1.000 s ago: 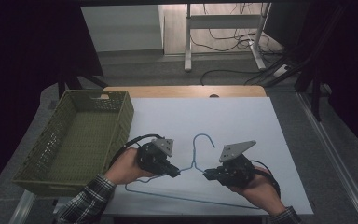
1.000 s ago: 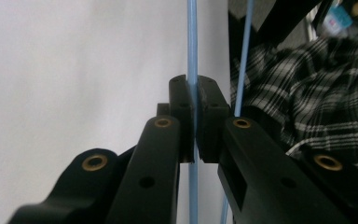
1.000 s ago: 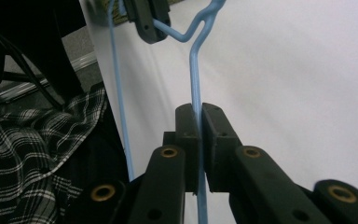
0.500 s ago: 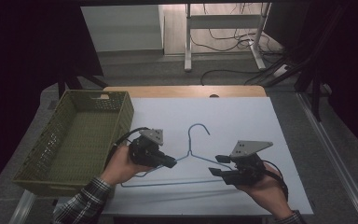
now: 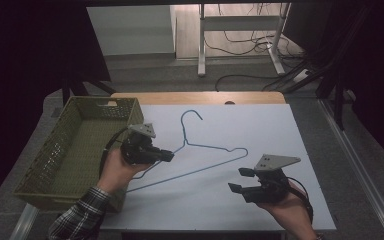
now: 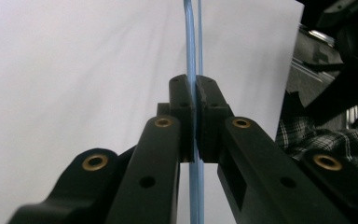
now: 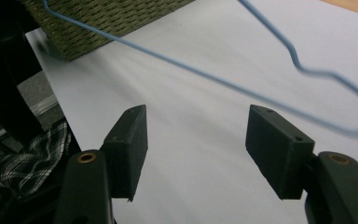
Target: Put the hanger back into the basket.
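Already clamped: blue wire hanger (image 5: 206, 150) in left gripper (image 5: 166, 156) near surface's left edge; right gripper (image 5: 240, 180) jaws wide, empty; destination unclear.

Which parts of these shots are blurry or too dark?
High view: surroundings nearly black, white table brightly lit. Left gripper view: hanger wire soft, close to the lens. Right gripper view: hanger smeared, basket slightly soft, jaws sharp.

A white metal table frame (image 5: 240, 37) stands on the lit grey floor (image 5: 180, 75) at the far side, black cables (image 5: 280, 75) trailing right.
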### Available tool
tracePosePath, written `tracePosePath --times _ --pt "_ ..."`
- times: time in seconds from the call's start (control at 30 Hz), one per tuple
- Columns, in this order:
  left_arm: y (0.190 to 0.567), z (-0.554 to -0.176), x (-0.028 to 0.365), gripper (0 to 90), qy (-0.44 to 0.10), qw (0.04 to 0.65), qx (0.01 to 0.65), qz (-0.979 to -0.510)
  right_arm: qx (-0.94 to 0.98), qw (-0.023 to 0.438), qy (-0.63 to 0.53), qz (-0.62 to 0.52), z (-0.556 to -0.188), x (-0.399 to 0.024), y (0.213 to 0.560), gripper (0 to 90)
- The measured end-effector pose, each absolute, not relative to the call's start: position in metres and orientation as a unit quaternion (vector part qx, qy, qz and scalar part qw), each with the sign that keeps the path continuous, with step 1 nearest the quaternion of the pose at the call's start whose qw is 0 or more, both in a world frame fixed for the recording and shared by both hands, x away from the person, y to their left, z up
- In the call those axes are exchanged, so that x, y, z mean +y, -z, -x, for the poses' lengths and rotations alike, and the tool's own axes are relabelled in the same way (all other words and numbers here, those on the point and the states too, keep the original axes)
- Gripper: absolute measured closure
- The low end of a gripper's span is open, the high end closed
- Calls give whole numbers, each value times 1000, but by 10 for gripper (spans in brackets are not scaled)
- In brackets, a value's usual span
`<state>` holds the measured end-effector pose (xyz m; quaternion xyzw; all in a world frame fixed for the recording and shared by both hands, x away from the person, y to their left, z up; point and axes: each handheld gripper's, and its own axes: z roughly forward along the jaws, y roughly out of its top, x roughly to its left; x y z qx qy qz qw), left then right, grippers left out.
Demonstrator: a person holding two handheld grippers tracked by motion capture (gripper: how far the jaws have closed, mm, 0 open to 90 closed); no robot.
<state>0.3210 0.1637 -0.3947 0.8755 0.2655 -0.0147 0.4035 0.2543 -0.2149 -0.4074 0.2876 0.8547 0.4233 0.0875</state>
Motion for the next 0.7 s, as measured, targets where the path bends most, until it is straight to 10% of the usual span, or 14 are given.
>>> tracePosePath --times 0.7 --pt "353 -324 258 874 -60 406 376 -831 839 73 -435 -318 -253 -232 420 365"
